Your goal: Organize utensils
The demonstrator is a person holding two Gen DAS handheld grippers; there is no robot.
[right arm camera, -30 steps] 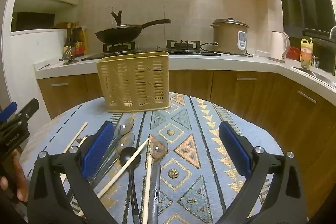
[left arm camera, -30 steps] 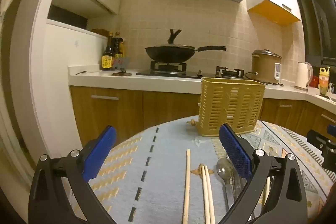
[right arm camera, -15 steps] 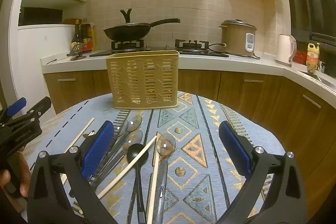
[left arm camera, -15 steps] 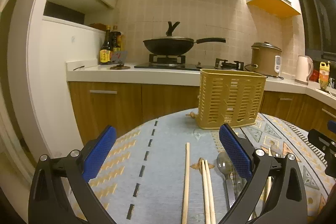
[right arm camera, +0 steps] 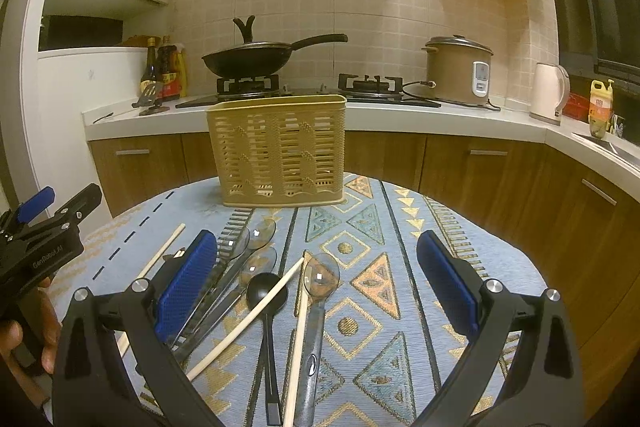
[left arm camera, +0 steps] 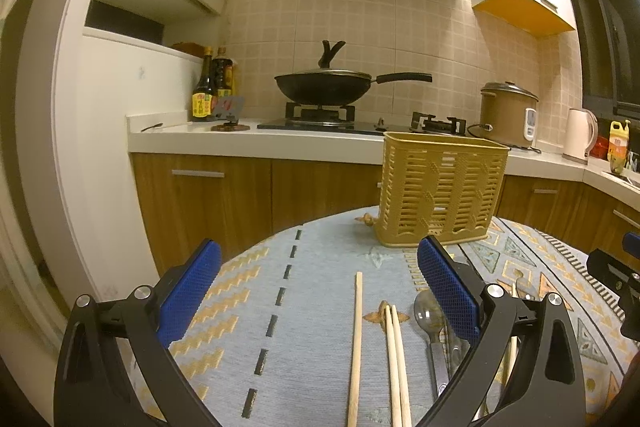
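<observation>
A tan slotted utensil basket (left arm camera: 440, 191) (right arm camera: 280, 151) stands upright at the far side of a round table. Wooden chopsticks (left arm camera: 394, 359) (right arm camera: 244, 323) and several metal spoons (left arm camera: 430, 319) (right arm camera: 320, 279) lie loose on the patterned cloth, with a black spoon (right arm camera: 266, 293) among them. My left gripper (left arm camera: 320, 291) is open and empty above the chopsticks. My right gripper (right arm camera: 316, 283) is open and empty above the spoons.
The table's patterned cloth (right arm camera: 400, 267) reaches the round edge. Behind it runs a kitchen counter (left arm camera: 260, 141) with a wok (left arm camera: 324, 87), a rice cooker (right arm camera: 458, 71), a kettle (right arm camera: 550, 93) and sauce bottles (left arm camera: 210, 87).
Both cameras have tilted slightly upward, so the basket and utensils sit lower in view. Both grippers stay open and empty.
</observation>
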